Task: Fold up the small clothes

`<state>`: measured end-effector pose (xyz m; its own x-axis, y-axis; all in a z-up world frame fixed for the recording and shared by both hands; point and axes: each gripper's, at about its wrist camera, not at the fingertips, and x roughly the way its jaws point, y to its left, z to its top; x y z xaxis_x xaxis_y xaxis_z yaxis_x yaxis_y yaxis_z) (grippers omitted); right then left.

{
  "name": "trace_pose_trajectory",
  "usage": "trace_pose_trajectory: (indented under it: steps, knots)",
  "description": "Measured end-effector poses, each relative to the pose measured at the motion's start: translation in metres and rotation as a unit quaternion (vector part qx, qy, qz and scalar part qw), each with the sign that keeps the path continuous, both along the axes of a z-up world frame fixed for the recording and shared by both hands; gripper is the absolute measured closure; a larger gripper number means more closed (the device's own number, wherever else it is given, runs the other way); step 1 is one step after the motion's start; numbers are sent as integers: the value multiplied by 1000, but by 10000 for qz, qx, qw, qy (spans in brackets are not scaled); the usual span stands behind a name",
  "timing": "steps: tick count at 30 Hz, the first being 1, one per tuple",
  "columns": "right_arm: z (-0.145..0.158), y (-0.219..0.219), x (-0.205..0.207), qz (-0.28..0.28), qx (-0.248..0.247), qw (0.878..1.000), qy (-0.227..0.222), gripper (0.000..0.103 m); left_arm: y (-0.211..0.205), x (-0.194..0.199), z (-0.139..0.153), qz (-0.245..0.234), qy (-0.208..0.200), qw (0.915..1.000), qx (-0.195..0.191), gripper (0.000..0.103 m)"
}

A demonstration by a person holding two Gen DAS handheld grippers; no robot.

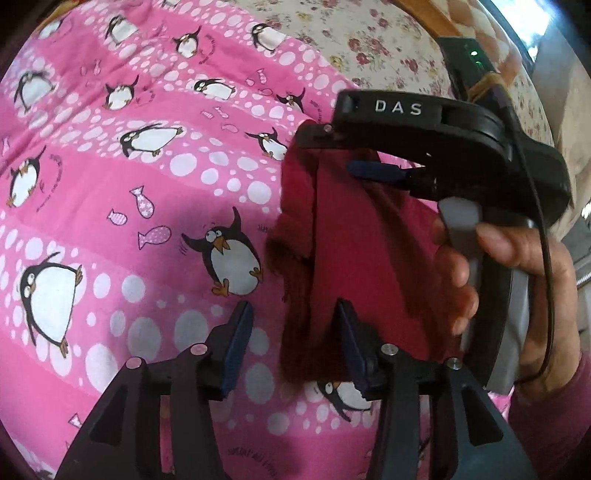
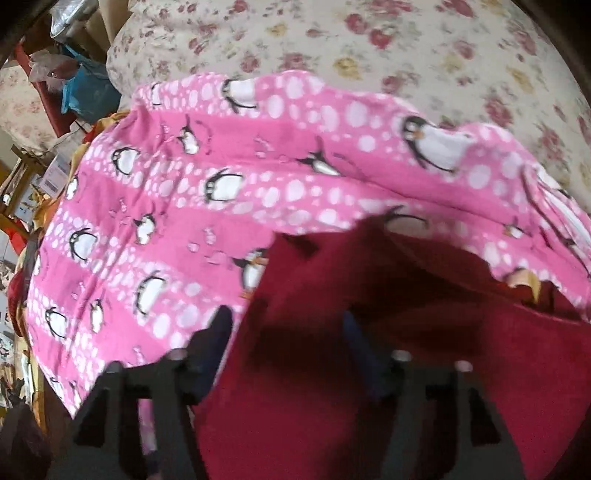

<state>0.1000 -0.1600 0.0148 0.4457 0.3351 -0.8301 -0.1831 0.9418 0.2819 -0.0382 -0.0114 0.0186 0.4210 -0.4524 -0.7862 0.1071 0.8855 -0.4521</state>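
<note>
The pink penguin blanket (image 1: 129, 206) is lying bare on the left, leaving room to pass. On the right, the dark red garment (image 1: 354, 251) and the right gripper (image 1: 351, 147) are blocking the way.

A pink blanket (image 1: 110, 221) with penguins, fish and white dots covers most of the bed; past its far edge lies a cream sheet (image 2: 369, 40) with red and yellow flowers; a curved wooden rail (image 1: 424, 14) runs behind the sheet; beside the bed's left edge sit red wooden bars (image 2: 40, 92), a blue bag (image 2: 88, 88) and other clutter.
</note>
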Motion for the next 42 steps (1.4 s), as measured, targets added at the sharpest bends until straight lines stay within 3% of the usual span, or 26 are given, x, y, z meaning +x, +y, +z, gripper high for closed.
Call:
trace_pose_trajectory:
  steps: [6, 7, 8, 9, 10, 11, 14, 17, 20, 24, 27, 29, 32, 35, 37, 38, 39, 40, 42]
  knots:
    - [-17, 33, 8, 308, -796, 9963, 117, 27, -2, 8, 6, 128, -95, 9999, -20, 73]
    - [-17, 34, 6, 317, -858, 9958, 49, 32, -3, 9, 8, 143, -146, 9998, 17, 72]
    - [-16, 33, 5, 311, -940, 9951, 0, 52, -6, 12, 9, 165, -205, 9996, 64, 70]
    - [-14, 30, 4, 288, -1019, 9944, -50, 62, -8, 14, 11, 182, -257, 9995, 101, 69]
    - [-11, 25, 2, 308, -934, 9951, -69, 80, -10, 16, 12, 190, -301, 9993, 127, 68]
    - [-7, 15, 0, 343, -649, 9973, -39, 87, -14, 19, 14, 198, -366, 9990, 167, 66]
    - [11, -11, -10, 303, -117, 9994, -151, 89, -24, 27, 20, 142, -486, 9986, 148, 65]
    - [21, -25, -16, 307, 159, 9992, -224, 90, -32, 36, 21, -25, -470, 9988, -146, 67]
    - [27, -36, -22, 351, 269, 9987, -257, 90, -37, 40, 24, -224, -382, 9980, -441, 99]
    - [29, -43, -21, 310, 341, 9987, -198, 87, -40, 32, 34, -343, -634, 9957, -590, 103]
    - [30, -47, -21, 270, 405, 9987, -121, 72, -44, 27, 38, -404, -715, 9952, -525, 103]
    - [30, -43, -17, 213, 327, 9992, -95, 53, -46, 27, 39, -427, -742, 9951, -490, 103]
    - [27, -30, -13, 317, 225, 9992, -22, 44, -48, 25, 40, -446, -765, 9950, -465, 103]
    - [21, -13, -8, 441, -16, 9990, 58, 41, -47, 25, 39, -449, -769, 9952, -399, 103]
    - [17, -6, -5, 443, -192, 9988, 87, 42, -49, 26, 39, -449, -775, 9954, -334, 103]
    - [16, -5, -4, 422, -301, 9986, 65, 47, -49, 26, 38, -442, -771, 9956, -311, 103]
    - [15, -5, -5, 381, -386, 9985, 29, 56, -49, 26, 38, -431, -764, 9957, -282, 103]
    - [14, -7, -5, 341, -449, 9984, 1, 74, -48, 26, 37, -421, -757, 9959, -245, 103]
    - [12, -15, -7, 317, -405, 9987, 4, 82, -49, 25, 36, -412, -745, 9962, -177, 103]
